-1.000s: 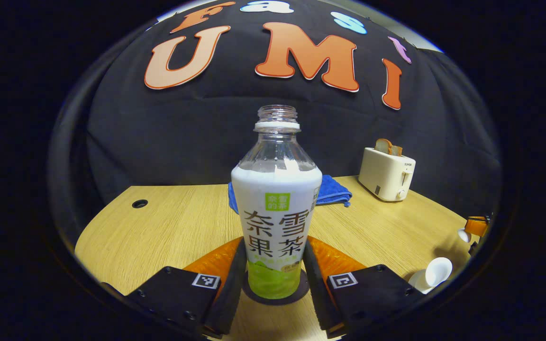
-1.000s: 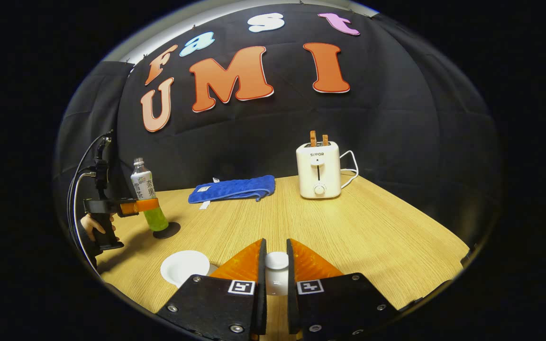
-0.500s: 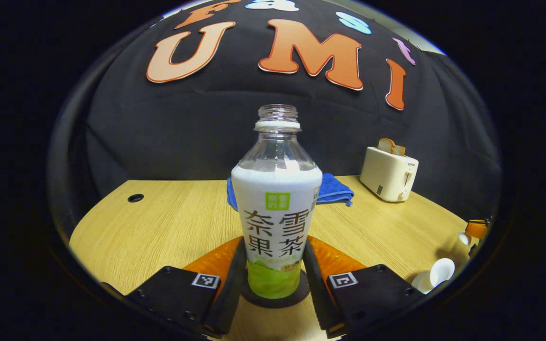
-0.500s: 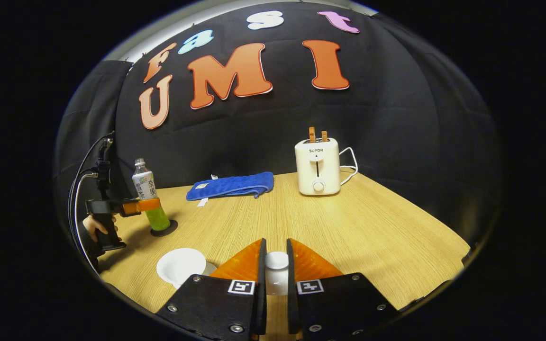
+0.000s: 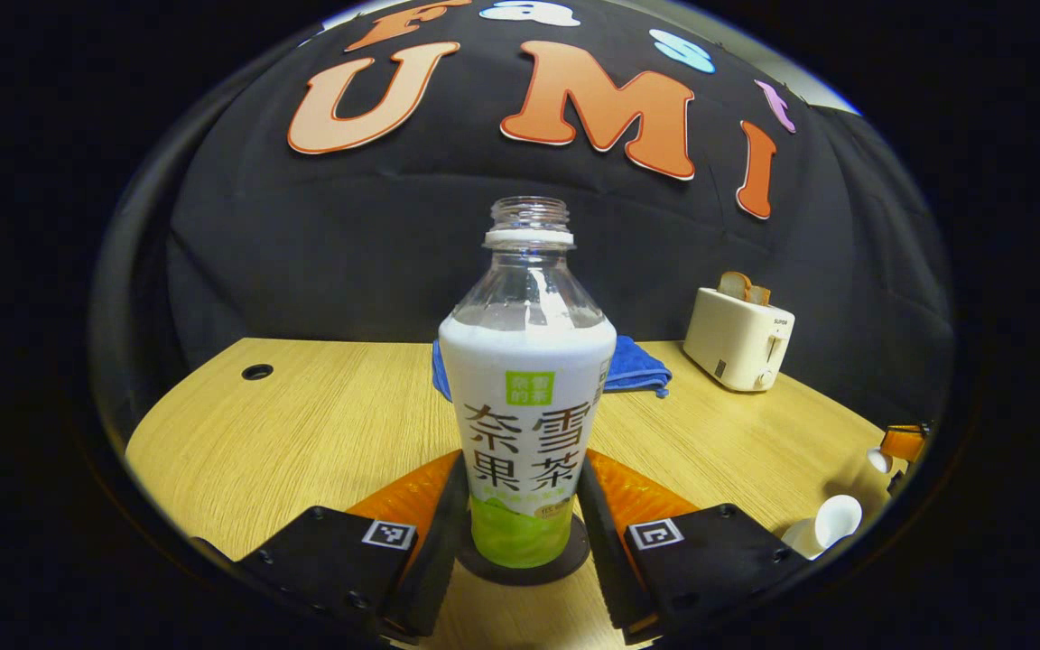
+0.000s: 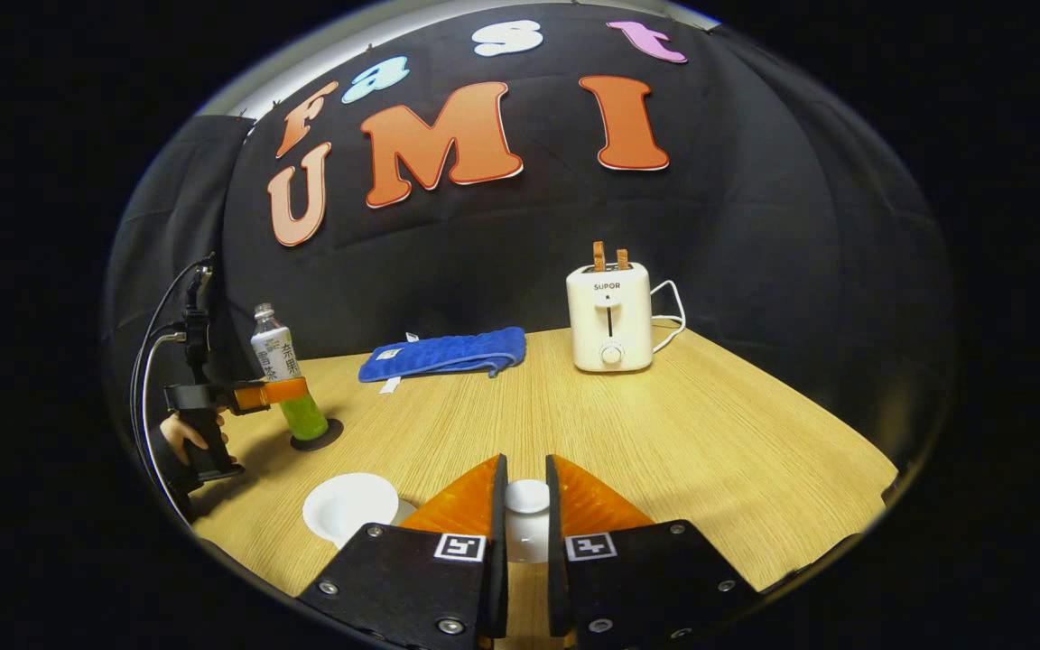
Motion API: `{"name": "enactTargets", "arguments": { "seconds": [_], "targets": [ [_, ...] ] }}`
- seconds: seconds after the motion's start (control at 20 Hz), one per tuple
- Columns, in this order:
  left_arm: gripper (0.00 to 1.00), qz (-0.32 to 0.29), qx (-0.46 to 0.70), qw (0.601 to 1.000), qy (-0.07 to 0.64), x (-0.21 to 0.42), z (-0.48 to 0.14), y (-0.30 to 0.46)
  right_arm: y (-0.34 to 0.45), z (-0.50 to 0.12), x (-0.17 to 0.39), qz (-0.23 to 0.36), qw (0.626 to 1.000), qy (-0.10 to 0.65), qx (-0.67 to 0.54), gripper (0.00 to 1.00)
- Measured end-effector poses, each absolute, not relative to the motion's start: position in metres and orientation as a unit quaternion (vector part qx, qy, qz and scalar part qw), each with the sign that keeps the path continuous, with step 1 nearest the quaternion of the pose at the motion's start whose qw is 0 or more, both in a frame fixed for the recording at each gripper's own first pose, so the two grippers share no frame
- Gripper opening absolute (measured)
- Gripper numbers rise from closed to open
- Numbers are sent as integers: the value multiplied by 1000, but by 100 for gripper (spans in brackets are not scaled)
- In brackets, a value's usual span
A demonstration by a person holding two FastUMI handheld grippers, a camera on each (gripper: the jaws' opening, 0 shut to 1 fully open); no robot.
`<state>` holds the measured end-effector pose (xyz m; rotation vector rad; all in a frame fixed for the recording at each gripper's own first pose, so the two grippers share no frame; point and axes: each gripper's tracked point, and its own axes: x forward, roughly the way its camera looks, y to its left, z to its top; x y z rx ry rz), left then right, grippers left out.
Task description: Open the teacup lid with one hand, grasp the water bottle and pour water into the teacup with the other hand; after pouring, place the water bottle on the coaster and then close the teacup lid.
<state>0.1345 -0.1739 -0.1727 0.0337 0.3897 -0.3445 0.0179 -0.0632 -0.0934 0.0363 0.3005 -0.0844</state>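
Moved: almost nothing; your water bottle [image 5: 527,397] stays on the coaster [image 5: 523,564].
Left tool [image 5: 520,519]: clamped low on bottle.
Right tool [image 6: 522,516]: clamped on teacup lid [image 6: 527,496], right of coaster.
Handling: bottle uncapped, thin-walled; grip gently.

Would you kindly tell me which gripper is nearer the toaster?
Right. The right gripper, holding the lid, faces the toaster across the table; the left gripper grips the bottle farther away.
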Motion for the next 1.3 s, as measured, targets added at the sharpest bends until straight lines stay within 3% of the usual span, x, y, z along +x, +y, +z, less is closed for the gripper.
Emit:
{"name": "enactTargets", "arguments": {
  "seconds": [0.65,0.8,1.3],
  "targets": [
    [75,-163,15,962,218,128,-185,-175,-59,-92,19,-37,988,146,17,18],
    [100,-160,15,964,212,125,-184,-171,-53,-90,22,-31,990,138,20,18],
    [99,-130,1,976,175,98,-170,-164,27,-88,31,61,990,129,6,18]
  ]
}}
